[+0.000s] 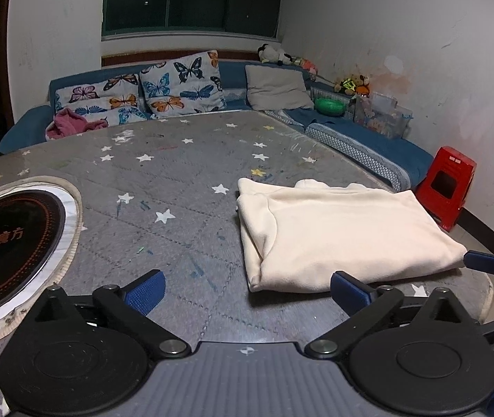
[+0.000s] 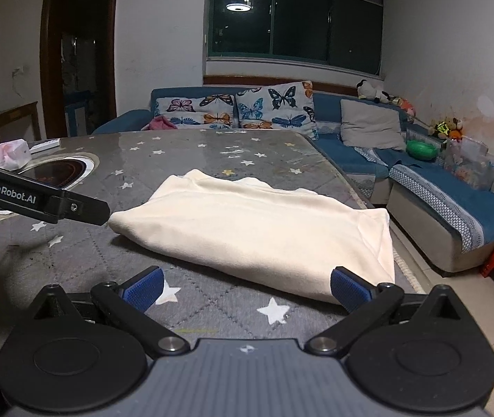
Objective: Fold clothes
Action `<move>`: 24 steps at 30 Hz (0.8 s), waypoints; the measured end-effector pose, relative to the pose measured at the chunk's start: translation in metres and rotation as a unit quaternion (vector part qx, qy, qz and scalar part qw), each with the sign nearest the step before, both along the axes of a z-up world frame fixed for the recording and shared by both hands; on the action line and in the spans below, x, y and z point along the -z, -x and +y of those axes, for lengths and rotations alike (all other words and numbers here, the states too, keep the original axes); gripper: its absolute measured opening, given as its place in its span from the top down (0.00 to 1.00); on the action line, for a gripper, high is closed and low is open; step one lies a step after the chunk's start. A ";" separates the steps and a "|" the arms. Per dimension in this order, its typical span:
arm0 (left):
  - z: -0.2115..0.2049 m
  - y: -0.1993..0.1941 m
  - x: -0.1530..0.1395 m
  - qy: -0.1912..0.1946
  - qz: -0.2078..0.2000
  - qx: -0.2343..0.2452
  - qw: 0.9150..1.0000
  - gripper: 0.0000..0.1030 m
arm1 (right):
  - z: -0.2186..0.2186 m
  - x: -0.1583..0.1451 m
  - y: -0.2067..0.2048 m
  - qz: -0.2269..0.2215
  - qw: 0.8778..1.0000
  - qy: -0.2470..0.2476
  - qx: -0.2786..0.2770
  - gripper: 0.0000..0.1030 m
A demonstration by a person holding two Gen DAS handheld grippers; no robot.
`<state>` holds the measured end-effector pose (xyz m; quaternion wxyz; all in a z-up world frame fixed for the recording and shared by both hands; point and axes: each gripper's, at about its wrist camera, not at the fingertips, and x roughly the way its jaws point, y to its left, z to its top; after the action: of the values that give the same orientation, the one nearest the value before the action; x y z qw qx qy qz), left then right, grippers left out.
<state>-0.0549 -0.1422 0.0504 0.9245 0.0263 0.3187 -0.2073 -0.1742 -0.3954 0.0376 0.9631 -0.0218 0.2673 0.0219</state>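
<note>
A cream fleece garment [image 1: 344, 232] lies folded into a thick rectangle on the grey star-patterned table cover [image 1: 163, 180]. My left gripper [image 1: 247, 288] is open just in front of the garment's near edge, nothing between its blue pads. In the right wrist view the same garment [image 2: 257, 229] lies ahead, and my right gripper [image 2: 247, 288] is open at its near corner, empty. The left gripper's black arm [image 2: 48, 201] reaches in from the left, short of the garment. A blue fingertip of the right gripper [image 1: 486, 262] shows at the garment's right corner.
A round induction hob [image 1: 7, 239] is set into the table at the left. A blue corner sofa [image 2: 351, 153] with butterfly cushions runs behind and to the right. A red plastic stool [image 1: 446, 184] stands on the floor past the table's right edge. A pink-white cloth [image 2: 7, 154] lies far left.
</note>
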 end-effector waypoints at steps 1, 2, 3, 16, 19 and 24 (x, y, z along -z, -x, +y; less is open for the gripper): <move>0.001 0.002 0.000 -0.001 -0.001 0.000 1.000 0.00 | 0.001 0.000 0.002 -0.001 1.000 0.001 0.002 0.00; 0.002 0.004 0.000 -0.002 0.000 -0.001 1.000 0.00 | 0.001 -0.001 0.004 -0.002 1.000 0.000 0.005 0.00; 0.003 0.005 0.000 -0.001 0.001 -0.001 1.000 0.00 | 0.002 -0.001 0.005 -0.003 1.000 -0.001 0.007 0.00; 0.017 0.028 -0.002 -0.009 -0.013 -0.017 1.000 0.00 | 0.014 -0.003 0.022 -0.005 1.000 0.008 0.025 0.00; 0.018 0.034 -0.003 -0.011 -0.017 -0.016 1.000 0.00 | 0.015 -0.003 0.026 -0.007 0.999 0.008 0.031 0.00; 0.020 0.043 -0.004 -0.013 -0.025 -0.015 0.999 0.00 | 0.016 -0.005 0.035 -0.012 0.999 0.010 0.043 0.00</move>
<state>-0.0980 -0.1222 0.0547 0.9348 0.0390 0.2983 -0.1889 -0.2095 -0.3797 0.0421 0.9659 -0.0198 0.2571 -0.0221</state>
